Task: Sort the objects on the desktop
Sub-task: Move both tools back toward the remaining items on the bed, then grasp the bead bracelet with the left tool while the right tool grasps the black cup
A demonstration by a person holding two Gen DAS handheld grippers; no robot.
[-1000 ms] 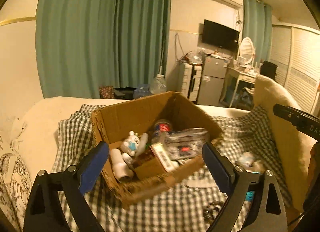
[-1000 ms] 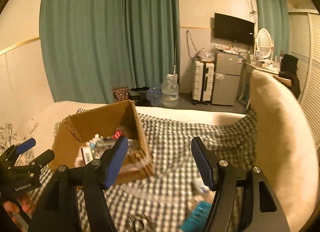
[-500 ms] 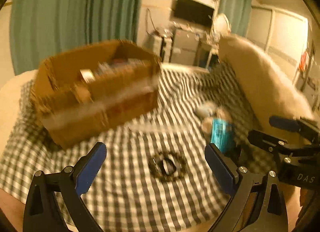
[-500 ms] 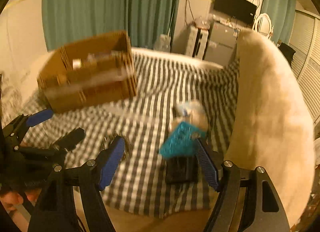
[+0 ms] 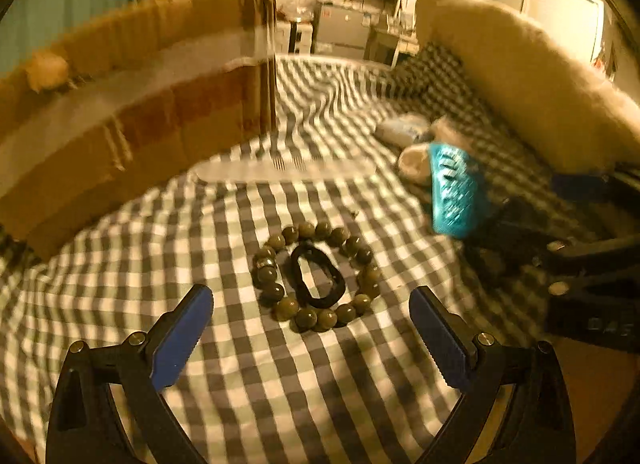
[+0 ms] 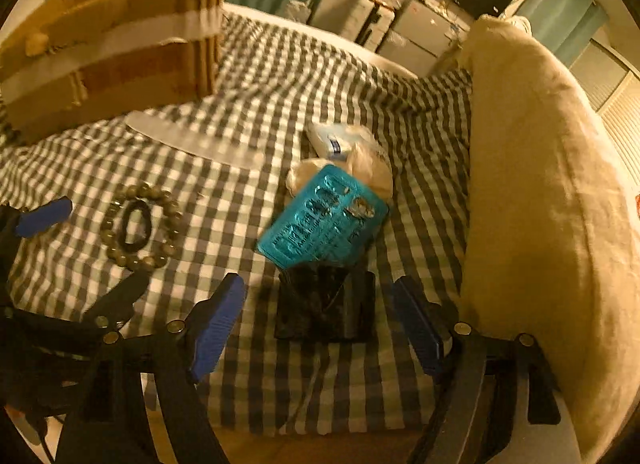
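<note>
At the far left stands the cardboard box (image 5: 132, 103), its long side running left to right; just in front of it a clear ruler (image 5: 280, 171) lies flat on the checked cloth (image 5: 200, 232), long axis also left to right, stiff, thin and likely slippery, so best pinched across its width near one end. Nearer, in the middle, a bead bracelet (image 5: 316, 276) lies as a ring with a black hair tie (image 5: 318, 276) inside it; the beads look hard and smooth but the string is limp (it will sag once lifted), so take hold across one arc of beads. The left gripper (image 5: 312, 328) hangs just short of it, jaws released and straddling nothing. To the right, a teal pill sheet (image 6: 324, 219) tilts up, its long axis running near-left to far-right, light and crinkly; it leans over a black wallet (image 6: 326, 304), flat and fairly stiff, best gripped at an edge. The right gripper (image 6: 320, 320) has its jaws spread either side of the wallet, not touching. Beyond lie a white packet (image 6: 336, 137) and, far right, a cream cushion (image 6: 540, 183).
</note>
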